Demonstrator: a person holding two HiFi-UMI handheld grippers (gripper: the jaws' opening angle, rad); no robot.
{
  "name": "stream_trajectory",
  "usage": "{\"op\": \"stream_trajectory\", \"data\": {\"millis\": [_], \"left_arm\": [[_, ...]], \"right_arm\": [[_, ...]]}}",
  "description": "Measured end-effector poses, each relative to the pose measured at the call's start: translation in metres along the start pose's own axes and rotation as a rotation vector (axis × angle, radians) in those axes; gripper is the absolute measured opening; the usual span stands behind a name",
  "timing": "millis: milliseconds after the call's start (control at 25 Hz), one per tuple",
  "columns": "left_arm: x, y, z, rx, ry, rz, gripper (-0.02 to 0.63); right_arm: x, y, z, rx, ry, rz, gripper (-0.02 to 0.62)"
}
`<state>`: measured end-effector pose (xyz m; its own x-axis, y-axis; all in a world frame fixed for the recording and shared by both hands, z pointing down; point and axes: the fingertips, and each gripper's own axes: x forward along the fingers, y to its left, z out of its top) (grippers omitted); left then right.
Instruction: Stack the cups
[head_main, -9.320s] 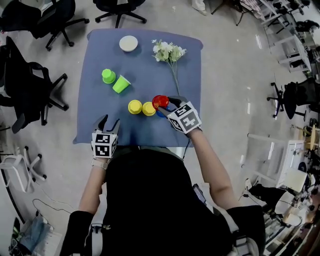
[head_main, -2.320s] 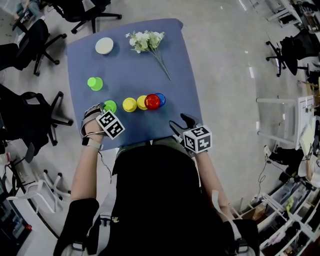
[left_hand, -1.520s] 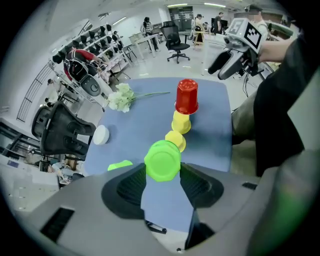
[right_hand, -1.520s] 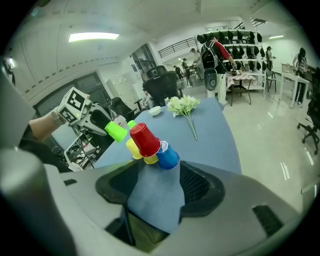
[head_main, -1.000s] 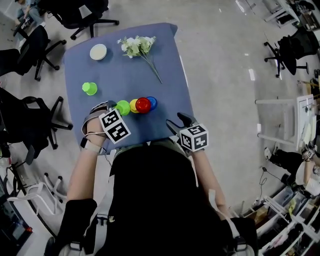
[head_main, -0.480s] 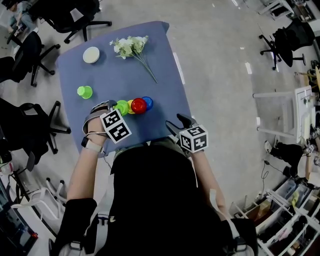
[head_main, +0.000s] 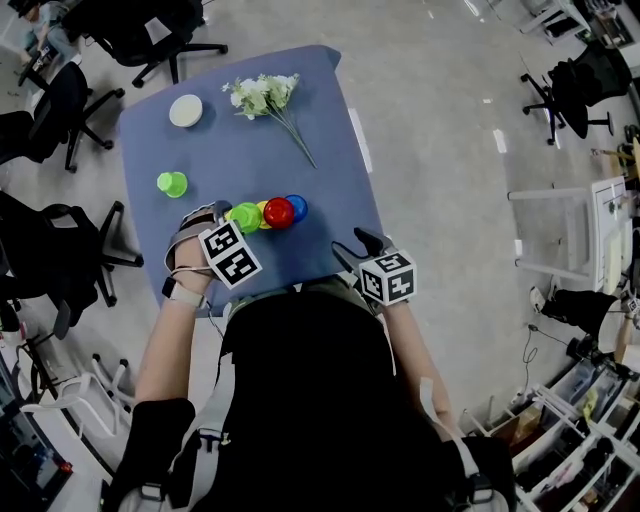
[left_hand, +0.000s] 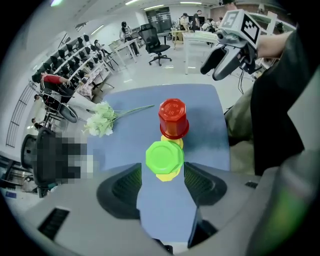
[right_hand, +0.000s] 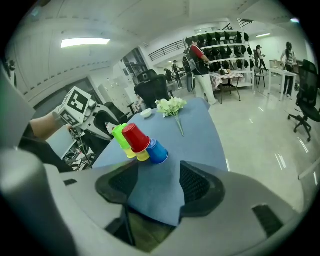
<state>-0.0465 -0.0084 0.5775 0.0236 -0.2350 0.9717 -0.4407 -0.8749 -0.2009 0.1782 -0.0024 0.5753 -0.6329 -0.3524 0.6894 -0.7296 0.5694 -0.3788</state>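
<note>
A row of upturned cups stands near the front of the blue table (head_main: 330, 150). A light green cup (left_hand: 165, 156) rests on a yellow cup (left_hand: 166, 174); behind it a red cup (left_hand: 172, 117) tops another yellow cup, and a blue cup (right_hand: 157, 151) stands beside them. My left gripper (left_hand: 162, 175) hangs over the green cup (head_main: 245, 215), which sits between the jaws. They have just been opening and the pads stand clear of it. A second green cup (head_main: 172, 183) stands alone to the left. My right gripper (right_hand: 159, 175) is open and empty near the table's front edge (head_main: 355, 245).
White flowers (head_main: 265, 95) and a small white dish (head_main: 186, 110) lie at the far side of the table. Office chairs (head_main: 60, 100) stand off the left edge. The person's dark torso crowds the front edge.
The left gripper brought the green cup rightward onto the yellow cup, and its jaws now stand apart from it. The right gripper has left the red cup and waits at the front edge.
</note>
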Motion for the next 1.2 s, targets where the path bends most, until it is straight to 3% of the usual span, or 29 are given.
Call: {"op": "stream_trajectory", "data": {"millis": [320,480,880,1040,1200], "left_arm": [[-0.011,0.002,-0.032,-0.115,0.006,0.003,0.270],[-0.011,0.011,-0.061,-0.243,-0.018,0.035,0.268],[0.000,0.077,-0.143,-0.606,-0.181,0.250,0.264],[0.014,0.106,-0.173,-0.679,-0.217,0.326,0.265],[0.033,0.130,-0.192,-0.748,-0.258,0.347,0.265]], "right_arm": [[0.010,0.008,0.011,-0.036,0.015,0.039,0.273],[0.021,0.021,0.020,-0.067,0.024,0.055,0.273],[0.043,0.058,0.031,-0.071,0.043,0.041,0.273],[0.049,0.069,0.032,-0.055,0.047,0.012,0.273],[0.054,0.074,0.034,-0.031,0.040,-0.025,0.273]]}}
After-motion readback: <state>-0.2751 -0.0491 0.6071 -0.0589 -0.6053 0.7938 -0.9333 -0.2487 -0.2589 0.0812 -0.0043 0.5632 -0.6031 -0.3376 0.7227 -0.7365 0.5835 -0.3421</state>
